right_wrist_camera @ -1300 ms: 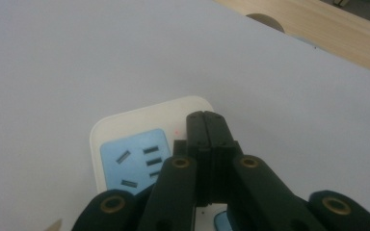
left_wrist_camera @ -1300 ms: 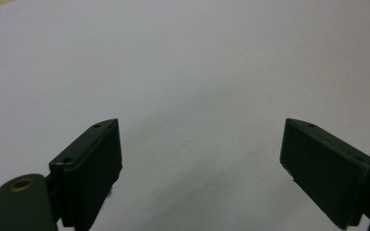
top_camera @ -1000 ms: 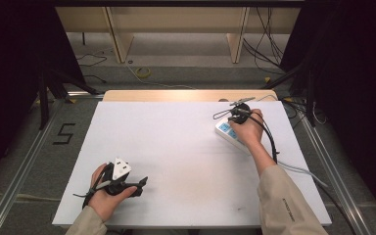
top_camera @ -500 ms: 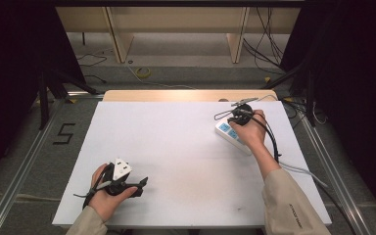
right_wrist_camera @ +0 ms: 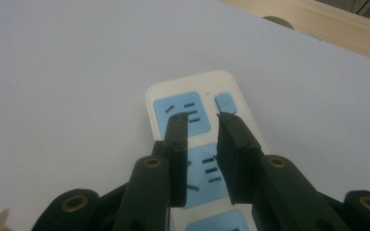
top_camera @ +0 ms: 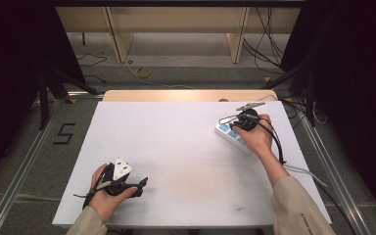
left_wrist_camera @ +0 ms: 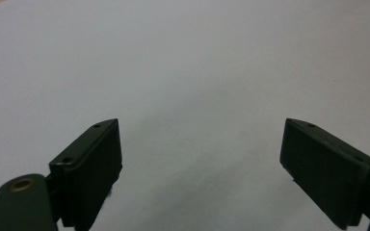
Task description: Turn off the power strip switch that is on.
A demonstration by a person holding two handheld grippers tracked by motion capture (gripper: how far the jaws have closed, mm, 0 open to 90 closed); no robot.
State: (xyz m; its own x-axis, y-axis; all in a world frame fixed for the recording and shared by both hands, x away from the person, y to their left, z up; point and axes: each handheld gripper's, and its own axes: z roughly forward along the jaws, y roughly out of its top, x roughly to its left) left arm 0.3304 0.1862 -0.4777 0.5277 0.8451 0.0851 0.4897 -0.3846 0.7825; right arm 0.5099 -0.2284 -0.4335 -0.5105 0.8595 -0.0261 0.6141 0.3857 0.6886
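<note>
A white power strip (top_camera: 225, 129) with blue socket faces lies on the right side of the white table (top_camera: 176, 142), running diagonally. My right gripper (top_camera: 231, 125) hovers just over it. In the right gripper view the strip (right_wrist_camera: 200, 84) lies under the two jaws, its blue button by the right tip. My right gripper (right_wrist_camera: 203, 118) has just been opening; a narrow gap shows between the jaws, with nothing in it. My left gripper (top_camera: 141, 187) rests at the table's front left, open wide over bare tabletop (left_wrist_camera: 200, 144).
A wooden strip (top_camera: 186, 95) borders the table's far edge. The power strip's grey cable (top_camera: 306, 172) runs off toward the front right. Dark curtains and metal floor rails flank the table.
The right hand has drifted a little to the right over the power strip. The left hand and its gripper have stayed put.
</note>
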